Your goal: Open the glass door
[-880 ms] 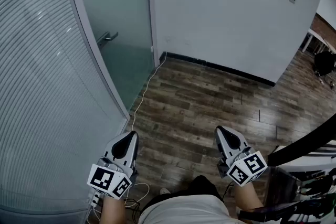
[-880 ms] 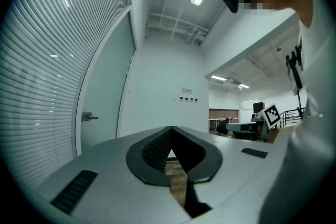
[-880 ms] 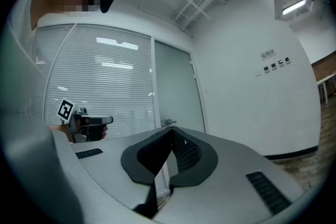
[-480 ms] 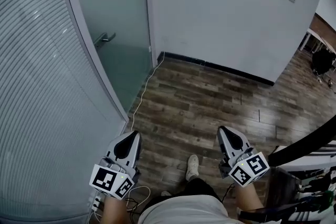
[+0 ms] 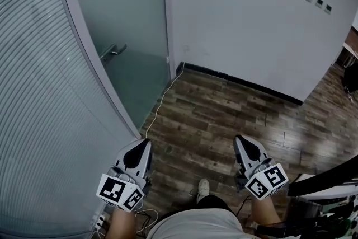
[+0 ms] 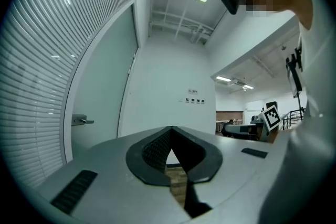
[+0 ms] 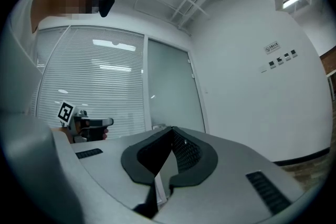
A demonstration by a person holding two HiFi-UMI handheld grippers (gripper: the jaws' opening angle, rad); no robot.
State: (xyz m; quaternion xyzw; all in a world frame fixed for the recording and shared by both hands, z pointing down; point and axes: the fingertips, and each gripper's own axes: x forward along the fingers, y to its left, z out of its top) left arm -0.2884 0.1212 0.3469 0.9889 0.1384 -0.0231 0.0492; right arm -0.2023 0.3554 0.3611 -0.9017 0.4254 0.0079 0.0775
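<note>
Grippers both clenched and empty: my left gripper [image 5: 143, 145] has its jaws tip to tip with nothing between them, and my right gripper [image 5: 240, 141] is the same. I hold them side by side and well apart, pointing forward over the wooden floor [image 5: 224, 109]. The glass door [image 5: 131, 14] stands at the far left, frosted, with its metal handle [image 5: 112, 52] on its left side, next to the curved ribbed partition [image 5: 45, 92]. It looks closed against the white wall [image 5: 240, 14], though the frosted pane makes that edge hard to judge. Neither gripper is near the handle. A white cable [image 5: 159, 99] runs along the floor from the door's right corner toward me.
</note>
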